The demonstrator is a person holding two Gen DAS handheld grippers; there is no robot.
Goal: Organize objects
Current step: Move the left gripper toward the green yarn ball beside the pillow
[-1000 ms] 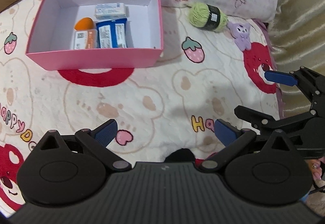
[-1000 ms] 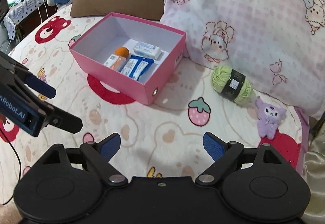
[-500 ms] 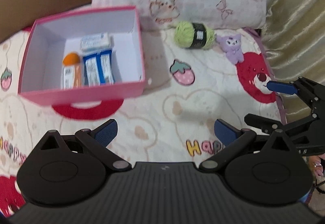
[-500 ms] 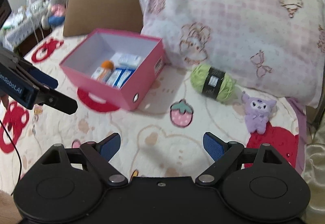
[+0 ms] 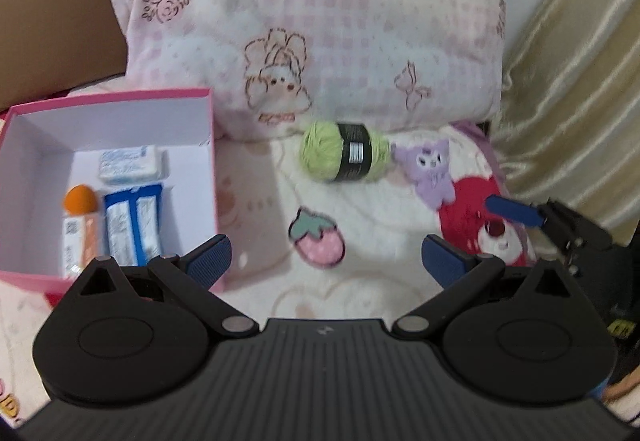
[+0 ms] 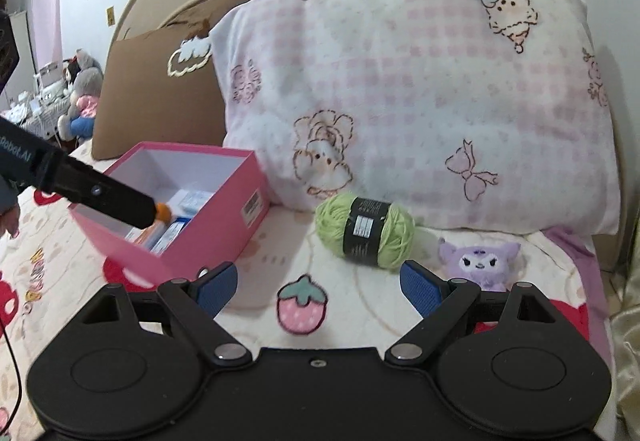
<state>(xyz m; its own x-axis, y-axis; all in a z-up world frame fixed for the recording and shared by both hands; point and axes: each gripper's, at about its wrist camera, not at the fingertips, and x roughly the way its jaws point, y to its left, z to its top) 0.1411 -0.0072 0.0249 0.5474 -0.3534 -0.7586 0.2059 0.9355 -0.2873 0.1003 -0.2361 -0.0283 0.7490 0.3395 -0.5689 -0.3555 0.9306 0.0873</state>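
Yarn (image 6: 365, 231), a green ball with a black band, lies on the bed (image 6: 360, 305) ahead of your right claw (image 6: 319, 289), touching the foot of the pink checked pillow (image 6: 400, 93). A purple plush toy (image 6: 478, 259) sits just right of it, near your right finger pad. Left of the yarn stands the open pink box (image 6: 224, 237) holding small packets and an orange-capped item. Your left claw (image 5: 326, 261) reaches across the box's near left side in the right-wrist view. Both claws are released, empty, blue pads spread wide. Nothing blocks the yarn.
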